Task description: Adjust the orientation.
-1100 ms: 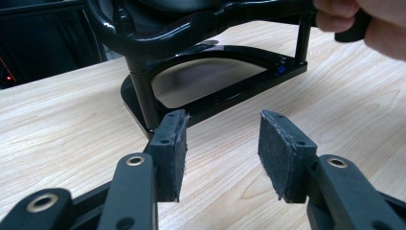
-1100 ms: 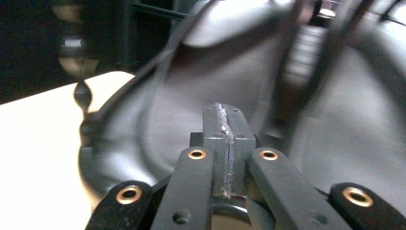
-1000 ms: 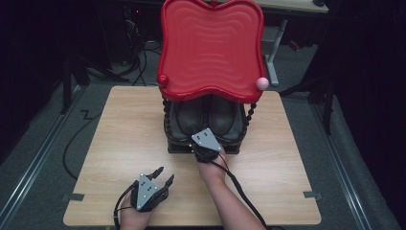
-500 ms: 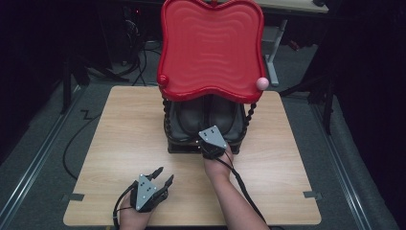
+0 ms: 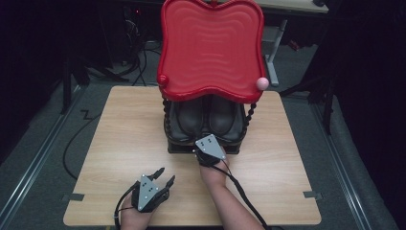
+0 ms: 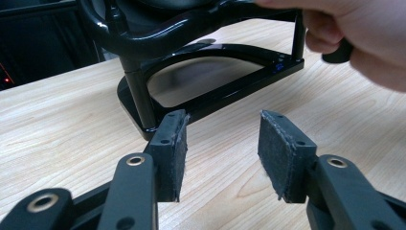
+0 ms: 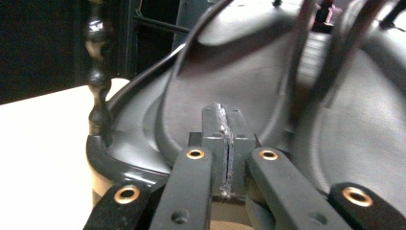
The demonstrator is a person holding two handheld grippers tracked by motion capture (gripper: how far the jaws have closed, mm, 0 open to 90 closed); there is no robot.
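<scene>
On the wooden desk [image 5: 119, 139], the left gripper [image 5: 158, 179] rests at about seven o'clock near the front edge, its fingers [image 6: 173, 148] standing half spread with bare wood between them and nothing held. At twelve o'clock from it, in the middle of the desk, stands a black rack [image 5: 206, 143] with beaded posts, a pair of dark shoes [image 5: 208, 117] on its lower shelf and a red tray [image 5: 210, 48] on top. The right gripper [image 5: 207, 143] sits at the rack's front edge, at six o'clock from the shoes. Its fingers [image 7: 213, 129] are pressed flat together, gripping nothing, tips just at the toe of a shoe [image 7: 249, 91].
</scene>
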